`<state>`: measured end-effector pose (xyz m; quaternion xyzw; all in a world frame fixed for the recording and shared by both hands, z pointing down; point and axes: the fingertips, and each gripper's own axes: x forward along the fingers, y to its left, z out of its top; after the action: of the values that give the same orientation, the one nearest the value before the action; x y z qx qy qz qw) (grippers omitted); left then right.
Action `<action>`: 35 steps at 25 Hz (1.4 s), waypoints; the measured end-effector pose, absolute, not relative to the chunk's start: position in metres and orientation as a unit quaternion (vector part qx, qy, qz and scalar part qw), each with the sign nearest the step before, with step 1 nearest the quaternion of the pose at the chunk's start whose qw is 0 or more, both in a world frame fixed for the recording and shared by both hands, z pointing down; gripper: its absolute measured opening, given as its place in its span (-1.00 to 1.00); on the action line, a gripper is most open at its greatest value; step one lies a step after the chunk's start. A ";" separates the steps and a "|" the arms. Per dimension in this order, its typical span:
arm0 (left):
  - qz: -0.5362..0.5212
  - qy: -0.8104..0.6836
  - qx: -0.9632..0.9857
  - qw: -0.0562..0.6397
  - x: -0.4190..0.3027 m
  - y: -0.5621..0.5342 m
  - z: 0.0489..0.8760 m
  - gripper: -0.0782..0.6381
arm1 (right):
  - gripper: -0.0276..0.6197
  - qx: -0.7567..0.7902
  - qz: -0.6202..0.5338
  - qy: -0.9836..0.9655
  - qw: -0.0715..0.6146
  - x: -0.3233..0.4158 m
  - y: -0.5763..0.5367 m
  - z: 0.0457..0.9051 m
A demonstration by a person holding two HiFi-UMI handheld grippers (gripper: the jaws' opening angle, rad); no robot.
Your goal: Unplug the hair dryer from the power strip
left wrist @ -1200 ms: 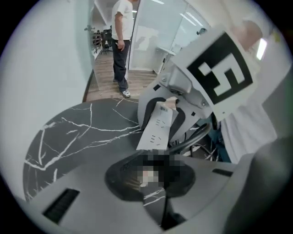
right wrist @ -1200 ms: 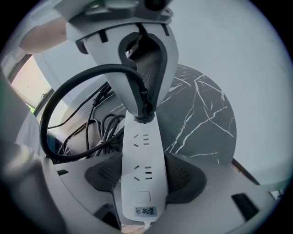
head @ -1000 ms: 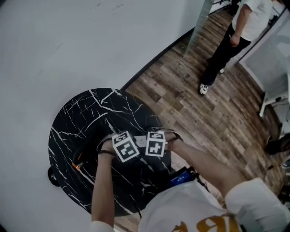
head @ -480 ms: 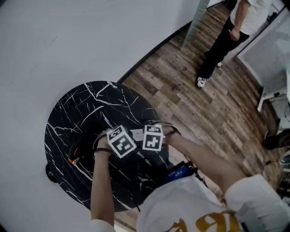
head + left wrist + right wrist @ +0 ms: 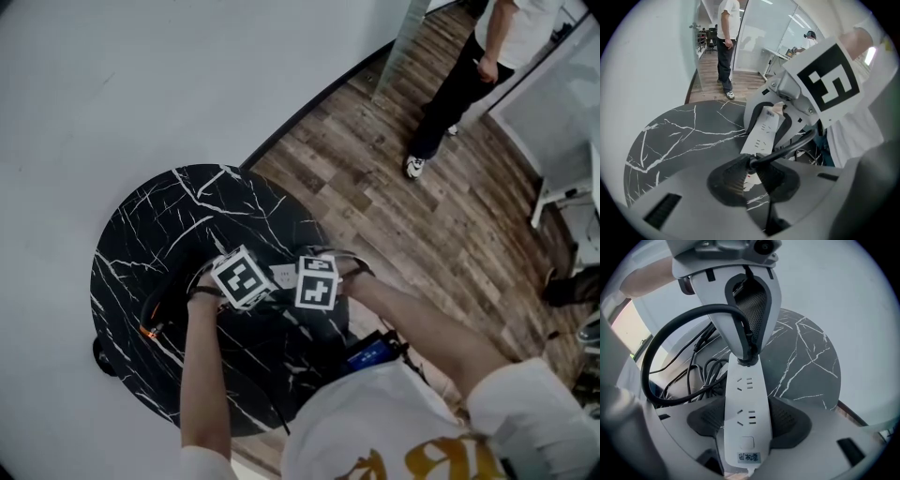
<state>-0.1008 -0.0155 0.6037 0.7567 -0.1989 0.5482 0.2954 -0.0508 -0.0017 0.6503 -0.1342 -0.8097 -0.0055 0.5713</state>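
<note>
Power strip (image 5: 744, 394) pinched in R tool (image 5: 747, 422), plug (image 5: 751, 162) in L tool (image 5: 750, 171), near table (image 5: 150, 244) right rim.

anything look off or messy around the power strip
Nothing looks spilled or broken. Only the black cables look untidy, bunched in loose tangled loops right beside the white plastic power strip.

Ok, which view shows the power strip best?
The right gripper view: the power strip lies face-up between the jaws of the right gripper, sockets and switch visible, with the left gripper on the plug. The left gripper view shows part of the power strip, tilted; the head view only a white sliver.
</note>
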 end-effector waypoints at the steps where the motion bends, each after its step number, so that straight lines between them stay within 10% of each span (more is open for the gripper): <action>1: 0.542 -0.199 0.761 0.297 -0.098 -0.015 0.603 -0.64 | -0.06 -0.134 -0.006 -0.810 0.571 -0.050 -0.002 0.651; 35: 0.526 -0.245 0.764 0.284 -0.096 -0.001 0.612 -0.64 | -0.06 -0.130 -0.006 -0.817 0.561 -0.050 0.001 0.654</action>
<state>-0.0955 -0.0013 0.6121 0.7635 -0.2453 0.5258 0.2836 -0.0501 0.0010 0.6537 -0.1300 -0.8173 -0.0064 0.5613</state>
